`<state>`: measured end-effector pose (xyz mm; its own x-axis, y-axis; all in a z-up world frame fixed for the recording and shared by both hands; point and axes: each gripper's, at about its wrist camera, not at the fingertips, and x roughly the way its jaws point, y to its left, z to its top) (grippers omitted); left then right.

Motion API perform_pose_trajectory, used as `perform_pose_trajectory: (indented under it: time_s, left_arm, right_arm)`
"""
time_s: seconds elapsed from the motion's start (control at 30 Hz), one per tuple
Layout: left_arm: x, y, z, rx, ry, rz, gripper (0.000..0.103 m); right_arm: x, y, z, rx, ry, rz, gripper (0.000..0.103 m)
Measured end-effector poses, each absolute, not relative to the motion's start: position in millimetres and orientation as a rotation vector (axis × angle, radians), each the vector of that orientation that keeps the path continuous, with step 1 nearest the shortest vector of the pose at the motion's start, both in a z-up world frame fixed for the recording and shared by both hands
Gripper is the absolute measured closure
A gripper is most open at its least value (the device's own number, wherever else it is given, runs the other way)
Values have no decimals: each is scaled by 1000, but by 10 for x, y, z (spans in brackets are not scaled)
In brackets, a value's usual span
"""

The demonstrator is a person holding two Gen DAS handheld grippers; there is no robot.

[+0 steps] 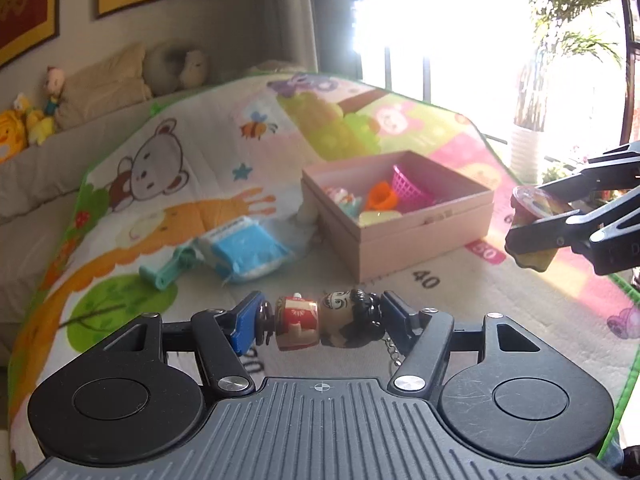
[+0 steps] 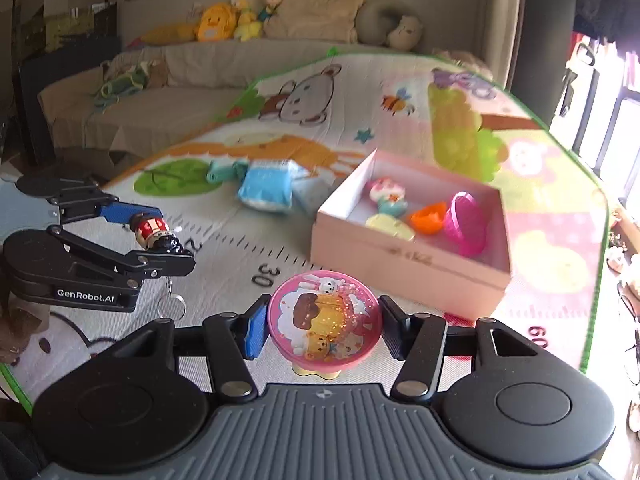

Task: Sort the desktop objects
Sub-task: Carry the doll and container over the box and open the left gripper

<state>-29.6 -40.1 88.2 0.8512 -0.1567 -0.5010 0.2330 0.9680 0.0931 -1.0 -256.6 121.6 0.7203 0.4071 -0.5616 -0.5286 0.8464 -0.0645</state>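
My left gripper [image 1: 320, 320] is shut on a small wooden doll keychain [image 1: 304, 326] with a red body and black hair, held sideways above the play mat; its chain and ring hang below [image 2: 172, 306]. The right wrist view shows this gripper [image 2: 160, 236] at the left. My right gripper [image 2: 324, 324] is shut on a pink-lidded cartoon cup [image 2: 324, 316], both pads against its rim; it appears at the right edge of the left wrist view [image 1: 534, 216]. Ahead of both stands an open pink box [image 2: 400, 268] holding a pink basket [image 2: 466, 224], an orange cup [image 2: 428, 218] and other small toys.
A blue tissue packet [image 1: 248, 252] and a teal roller [image 1: 168, 272] lie on the mat left of the box [image 1: 424, 236]. A sofa with plush toys [image 2: 216, 22] runs behind the mat. A bright window and a potted plant [image 1: 528, 148] are at the right.
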Motion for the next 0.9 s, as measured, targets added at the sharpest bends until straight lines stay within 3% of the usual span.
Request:
perform_pose_trajectory:
  time_s: [0.2,0.43,0.57,0.67,0.8,0.9]
  left_arm:
    - [-54,-656,1399,237,366,-229,34]
    - [699,-815,1629,189,358,-269,34]
    - [1127,-1014,1517,128,383,-334,33]
    - [1363,-1020,1294,61,451,-352,24]
    - [1275,-793,987,20,511,-311,13]
    - [1045,-623,763,79,522,-261,10]
  right_arm:
    - [36,-2748,1878,-278,378,444,47]
    - [555,-2910,2342,-239,339,345,47]
    - [875,-2919,2311,-227,361,326,47]
    - [1132,-2892,2169,-211,414,319,47]
    - [1406,-2853,1870,-194,497,314,47]
    - [1605,-2790,1607,-189,571,310,47]
